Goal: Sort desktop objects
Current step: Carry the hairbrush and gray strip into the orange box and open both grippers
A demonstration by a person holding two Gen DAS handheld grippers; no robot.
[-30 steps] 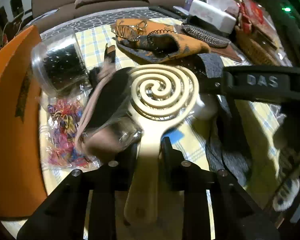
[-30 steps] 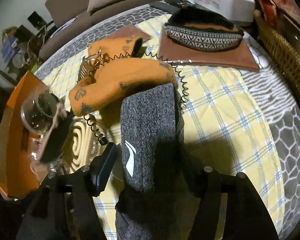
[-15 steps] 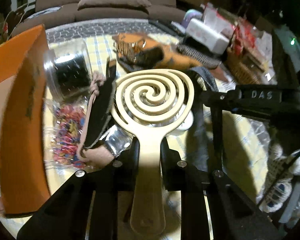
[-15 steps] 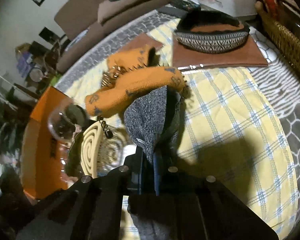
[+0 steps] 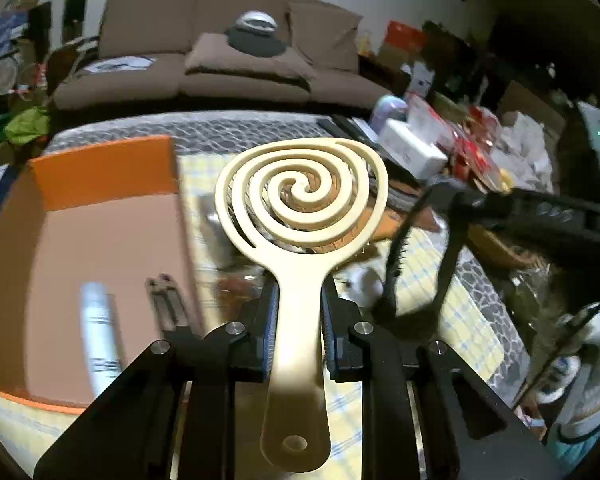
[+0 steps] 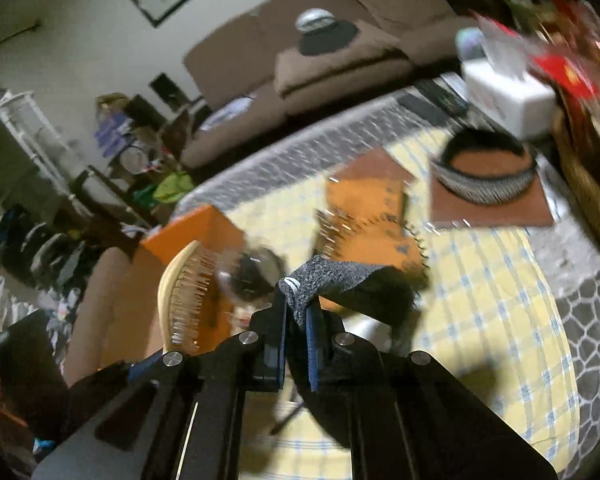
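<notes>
Left hand-held gripper point(image 5: 299, 322) clamps a cream spiral-backed hairbrush point(image 5: 300, 208); right hand-held gripper point(image 6: 296, 330) pinches a speckled grey knit sock point(image 6: 332, 280).

The left hand-held gripper point(image 5: 299, 312) has the spiral brush point(image 5: 300, 208) by its handle, head standing up ahead of the jaws, off the bench point(image 5: 476, 320). Left of that gripper sits the open box point(image 5: 100, 220), a tube point(image 5: 96, 332) lying in it. To its right hangs the sock point(image 6: 332, 280), pinched in the right hand-held gripper point(image 6: 296, 336). Ahead of the right gripper on the bench lies the headband point(image 6: 484, 168) on a flat mat point(image 6: 496, 212), a tissue box point(image 6: 508, 96) behind it. The sofa point(image 5: 228, 68) is beyond the bench.
</notes>
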